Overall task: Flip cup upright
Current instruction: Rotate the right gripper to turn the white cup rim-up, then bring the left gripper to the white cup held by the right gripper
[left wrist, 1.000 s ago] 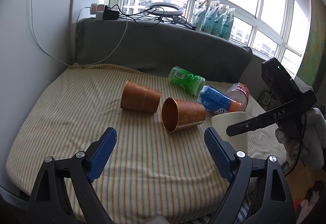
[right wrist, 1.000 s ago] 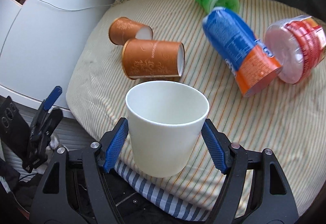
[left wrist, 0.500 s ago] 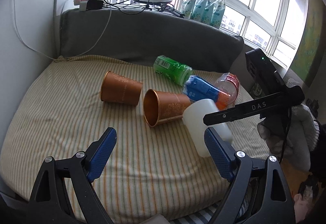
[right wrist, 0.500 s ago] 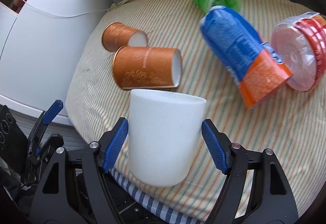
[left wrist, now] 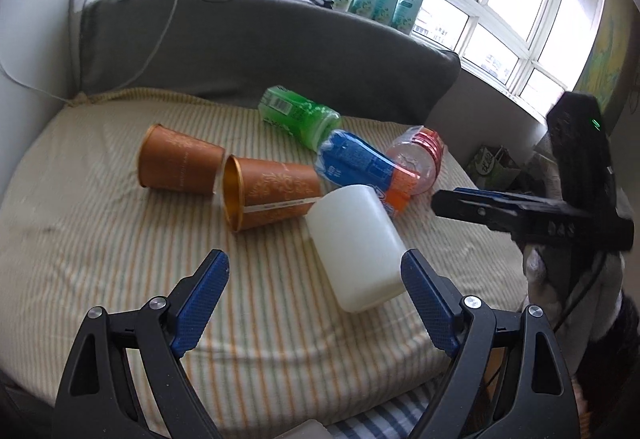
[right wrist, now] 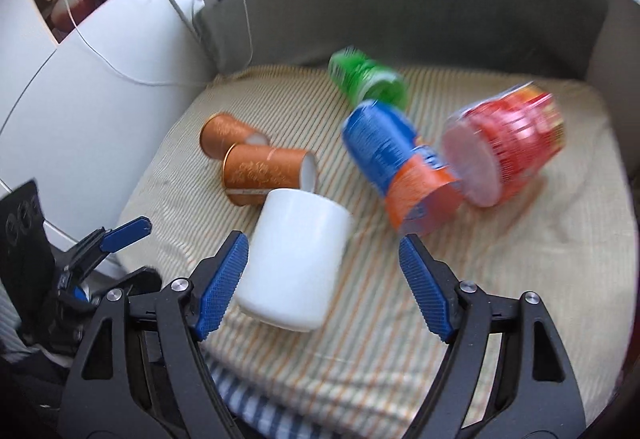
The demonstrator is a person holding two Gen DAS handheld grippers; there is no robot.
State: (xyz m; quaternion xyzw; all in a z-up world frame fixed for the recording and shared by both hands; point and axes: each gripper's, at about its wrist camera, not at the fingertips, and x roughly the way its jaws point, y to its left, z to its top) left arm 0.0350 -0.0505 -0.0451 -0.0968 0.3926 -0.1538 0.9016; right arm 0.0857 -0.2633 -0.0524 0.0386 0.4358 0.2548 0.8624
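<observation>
- Lying on its side near the front edge of the striped cushion (left wrist: 100, 239), the white cup (left wrist: 356, 247) rests free, its wider end toward me, its narrower end just beside the nearer orange cup (left wrist: 272, 195).
- The left tongs (left wrist: 314, 303) hang spread wide and empty, short of the cup.
- The right tongs (right wrist: 324, 279) stand parted too, gripping nothing; the left pad looks to touch the cup's wall, the right pad is well apart.
- The cushion's drop-off sits close behind the cup, so I judge rolling room is scarce there.
- Farther back lie a second orange cup (left wrist: 180, 167), a blue bottle (left wrist: 360, 167), a red-capped container (right wrist: 508, 147) and a green bottle (left wrist: 300, 115), crowding that side.
</observation>
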